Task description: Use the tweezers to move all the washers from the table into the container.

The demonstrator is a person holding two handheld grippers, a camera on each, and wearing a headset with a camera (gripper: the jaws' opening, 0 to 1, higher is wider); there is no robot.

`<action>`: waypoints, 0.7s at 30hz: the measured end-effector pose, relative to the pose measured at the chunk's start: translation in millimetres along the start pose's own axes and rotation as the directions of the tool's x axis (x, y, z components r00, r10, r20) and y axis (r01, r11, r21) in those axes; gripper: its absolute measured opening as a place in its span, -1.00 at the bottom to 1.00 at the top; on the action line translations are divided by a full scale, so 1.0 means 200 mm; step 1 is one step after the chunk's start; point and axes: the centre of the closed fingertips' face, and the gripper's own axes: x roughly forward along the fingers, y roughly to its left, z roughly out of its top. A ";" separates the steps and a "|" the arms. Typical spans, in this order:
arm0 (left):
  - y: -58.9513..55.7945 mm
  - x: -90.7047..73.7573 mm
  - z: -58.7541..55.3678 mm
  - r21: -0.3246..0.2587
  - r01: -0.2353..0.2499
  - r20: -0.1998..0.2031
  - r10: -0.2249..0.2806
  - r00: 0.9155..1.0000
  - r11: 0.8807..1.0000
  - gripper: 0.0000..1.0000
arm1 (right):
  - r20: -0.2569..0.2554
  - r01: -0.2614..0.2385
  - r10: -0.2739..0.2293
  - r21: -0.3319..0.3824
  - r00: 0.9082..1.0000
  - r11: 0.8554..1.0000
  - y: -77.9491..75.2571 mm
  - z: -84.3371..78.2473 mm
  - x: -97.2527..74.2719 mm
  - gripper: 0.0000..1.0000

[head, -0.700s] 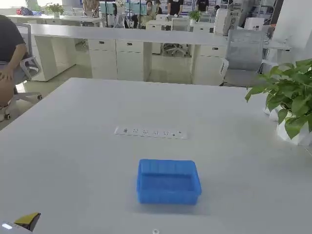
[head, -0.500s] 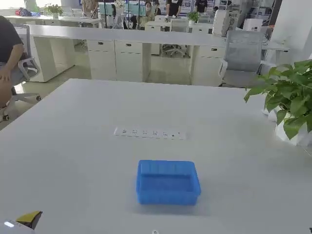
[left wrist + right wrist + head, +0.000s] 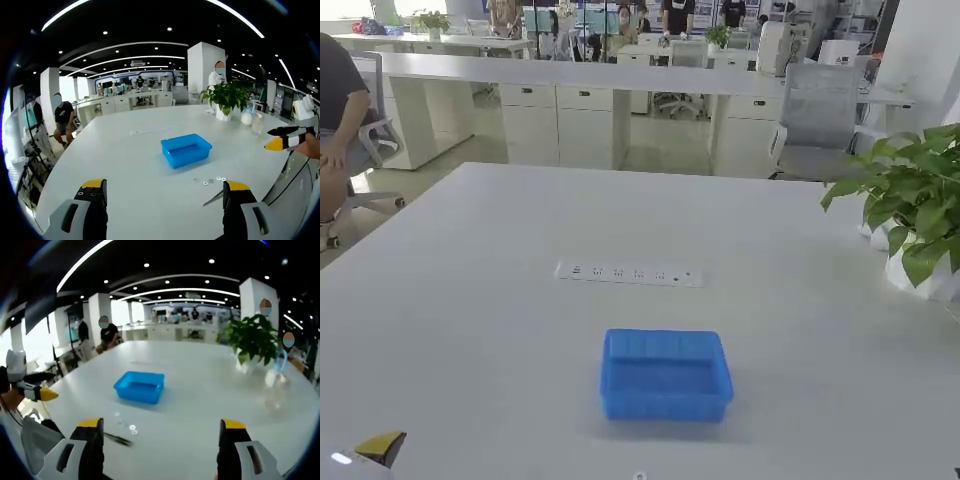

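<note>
Hovering above table (image 3: 130,165), left gripper (image 3: 164,184) and right gripper (image 3: 160,423) both spread wide, empty (tweezers (image 3: 214,198), washers (image 3: 205,183) lie untouched).

The container (image 3: 666,375) is sitting in the middle of the table (image 3: 470,300). A power strip (image 3: 630,273) is lying behind it, and a potted plant (image 3: 910,200) is standing far right. The washers (image 3: 210,181) are lying in front of the container, nearer me, with the tweezers (image 3: 214,199) just beside them. My left gripper (image 3: 165,184) and right gripper (image 3: 160,423) are hovering well apart.
</note>
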 end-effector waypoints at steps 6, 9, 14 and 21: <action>0.00 0.01 0.00 0.008 0.001 -0.007 -0.001 1.000 1.000 0.98 | -0.004 -0.005 0.005 -0.009 1.000 1.000 0.01 0.00 0.01 0.88; -0.01 0.01 0.00 0.014 0.004 -0.007 -0.004 1.000 1.000 0.98 | -0.006 -0.006 0.006 -0.017 1.000 1.000 0.01 0.00 0.02 0.88; -0.01 0.03 0.00 0.020 0.015 -0.011 -0.015 1.000 1.000 0.95 | -0.003 -0.010 0.010 -0.017 1.000 1.000 0.01 0.01 0.03 0.86; -0.04 0.07 0.00 0.034 0.042 -0.022 -0.041 0.999 0.999 0.86 | 0.000 -0.013 0.013 -0.018 1.000 1.000 0.03 0.02 0.06 0.85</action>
